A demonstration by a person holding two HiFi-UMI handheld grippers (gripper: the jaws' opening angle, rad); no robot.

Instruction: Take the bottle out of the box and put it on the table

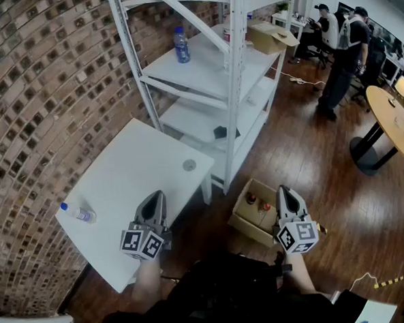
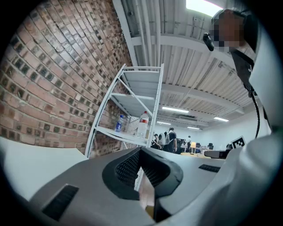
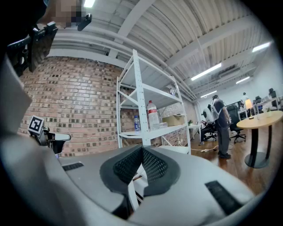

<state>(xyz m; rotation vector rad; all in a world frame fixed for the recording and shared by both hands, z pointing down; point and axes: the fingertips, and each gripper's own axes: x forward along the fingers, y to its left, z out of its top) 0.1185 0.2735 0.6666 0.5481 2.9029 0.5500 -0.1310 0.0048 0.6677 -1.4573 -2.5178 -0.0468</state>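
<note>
Looking down on a white table (image 1: 128, 175): smooth, matt, rectangular, standing along a rough brick wall (image 1: 41, 99). Dark polished wood floor (image 1: 324, 157) is running off to the right. White metal shelving (image 1: 235, 87) is standing just beside the table's far end and is carrying a blue-labelled bottle (image 1: 181, 44) and a tan carton (image 1: 271, 37). A round wooden table (image 1: 397, 121) is sitting well off to the right, with people (image 1: 342, 46) standing beyond it.

An open cardboard box (image 1: 246, 230), flaps spread, is sitting on the floor near the table's corner. Two small bottles (image 1: 265, 205) are standing upright inside it, one top showing red, the other darker; too small to tell more. A clear plastic bottle (image 1: 79, 213) is lying on its side near the table's left corner, and a small grey disc (image 1: 189, 165) is lying near the far edge.

The left gripper (image 1: 155, 196) is hovering over the table's near edge, and its black mesh pads (image 2: 128, 167) are pressing together on nothing. The right gripper (image 1: 284, 188) is hanging over the box's right side, jaws likewise closed and empty.
</note>
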